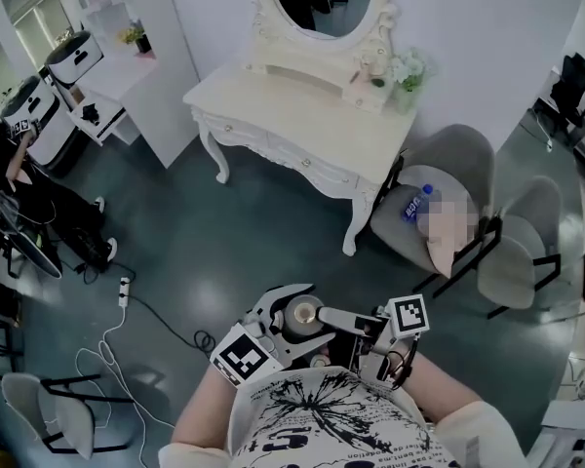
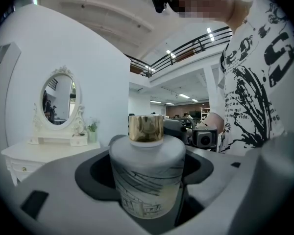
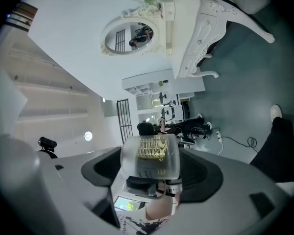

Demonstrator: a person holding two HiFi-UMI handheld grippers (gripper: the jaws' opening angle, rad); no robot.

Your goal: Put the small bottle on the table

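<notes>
Here, one small bottle (image 1: 303,313), two claws (image 2: 147,166) (image 3: 150,168)

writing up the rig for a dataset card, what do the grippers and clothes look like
Both the left gripper and right gripper have wide light grey jaws with dark cupped pads, and each carries a cube of black-and-white square markers. The person wears a white shirt with black print.

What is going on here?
A person stands apart from the white ornate dressing table with an oval mirror, holding two grippers. The small frosted white bottle with a gold cap is held upright between the jaws of the left gripper. The right gripper also has it between its jaws; whether that one presses, I cannot tell. The bottle is not on the table yet.
</notes>
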